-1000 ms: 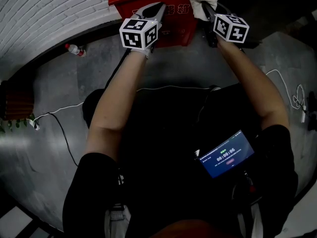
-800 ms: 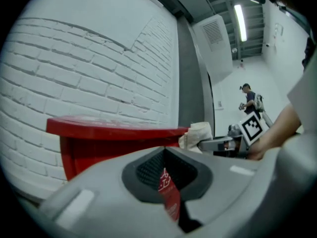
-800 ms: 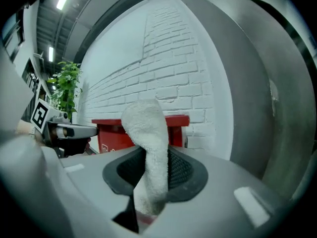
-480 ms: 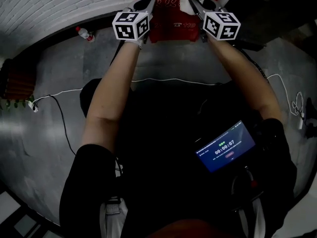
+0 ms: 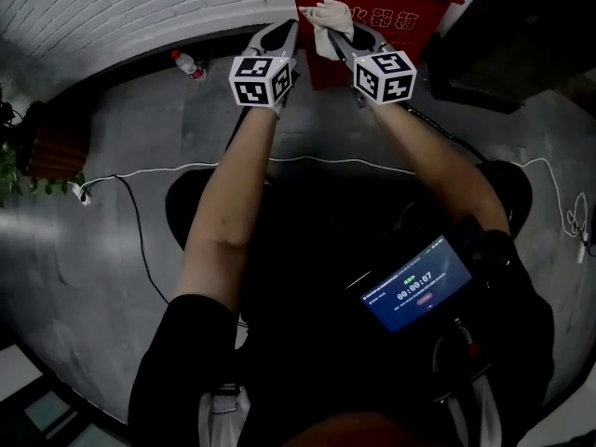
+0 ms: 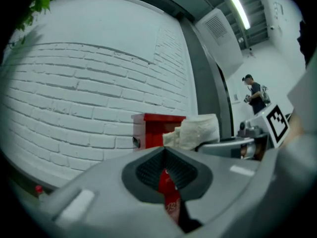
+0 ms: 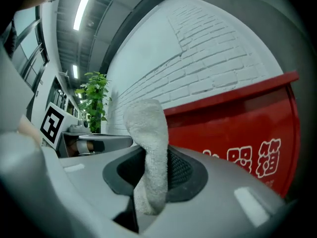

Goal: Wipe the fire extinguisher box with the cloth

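Note:
The red fire extinguisher box point(image 5: 377, 7) stands against the white brick wall, with white characters on its front point(image 7: 257, 155). My right gripper point(image 5: 335, 37) is shut on a white cloth point(image 5: 328, 17) that bunches above its jaws point(image 7: 148, 152), just in front of the box's left part. My left gripper point(image 5: 284, 33) is shut with nothing in it, a little left of the box. In the left gripper view the box point(image 6: 156, 128) and the cloth point(image 6: 195, 130) show beyond the closed jaws.
A plastic bottle point(image 5: 188, 63) lies on the grey floor by the wall. A white cable point(image 5: 140, 203) runs across the floor. A potted plant point(image 5: 14, 170) is at the far left. A person point(image 6: 255, 95) stands far off. A lit screen point(image 5: 410, 287) hangs at my chest.
The view has shifted so the box and both grippers sit lower and more centred. The grippers have drawn closer together, and the cloth is now before the box's left edge.

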`<state>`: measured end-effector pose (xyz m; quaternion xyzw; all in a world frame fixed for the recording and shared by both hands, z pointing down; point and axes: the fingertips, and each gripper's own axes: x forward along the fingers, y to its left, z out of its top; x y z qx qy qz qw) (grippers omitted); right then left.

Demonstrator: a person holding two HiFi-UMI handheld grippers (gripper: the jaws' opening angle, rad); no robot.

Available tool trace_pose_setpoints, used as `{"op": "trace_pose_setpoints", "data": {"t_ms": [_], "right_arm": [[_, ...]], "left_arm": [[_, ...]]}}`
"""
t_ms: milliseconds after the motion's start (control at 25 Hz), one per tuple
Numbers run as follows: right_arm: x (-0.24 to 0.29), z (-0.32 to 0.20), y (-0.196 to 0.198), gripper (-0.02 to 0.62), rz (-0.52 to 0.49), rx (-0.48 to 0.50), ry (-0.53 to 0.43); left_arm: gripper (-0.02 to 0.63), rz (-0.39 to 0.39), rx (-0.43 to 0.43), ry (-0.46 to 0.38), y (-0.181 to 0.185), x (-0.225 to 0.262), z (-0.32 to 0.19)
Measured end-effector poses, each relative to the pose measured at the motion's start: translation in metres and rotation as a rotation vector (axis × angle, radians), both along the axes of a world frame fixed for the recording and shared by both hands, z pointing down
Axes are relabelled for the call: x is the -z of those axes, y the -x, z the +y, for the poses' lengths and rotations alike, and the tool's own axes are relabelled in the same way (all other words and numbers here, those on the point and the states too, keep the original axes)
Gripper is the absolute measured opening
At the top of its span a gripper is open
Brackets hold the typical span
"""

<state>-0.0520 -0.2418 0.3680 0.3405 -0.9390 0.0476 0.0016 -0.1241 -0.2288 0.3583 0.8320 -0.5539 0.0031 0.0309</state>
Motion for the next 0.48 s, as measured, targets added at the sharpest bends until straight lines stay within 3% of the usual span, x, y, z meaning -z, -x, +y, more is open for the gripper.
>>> {"op": "trace_pose_setpoints", "data": {"t_ms": [240,480], "right_arm": [[-0.039,-0.019,0.021,0.098,-0.027,0.001,0.054],[-0.072,-0.040,0.035,0.099,-0.038,-0.012,0.114]], "left_arm": [[-0.002,-0.021,-0.048,0.061,-0.013,-0.037,-0.012],[-0.002,-0.024,-0.035,0.132,-0.013,-0.070,-0.035]]}}
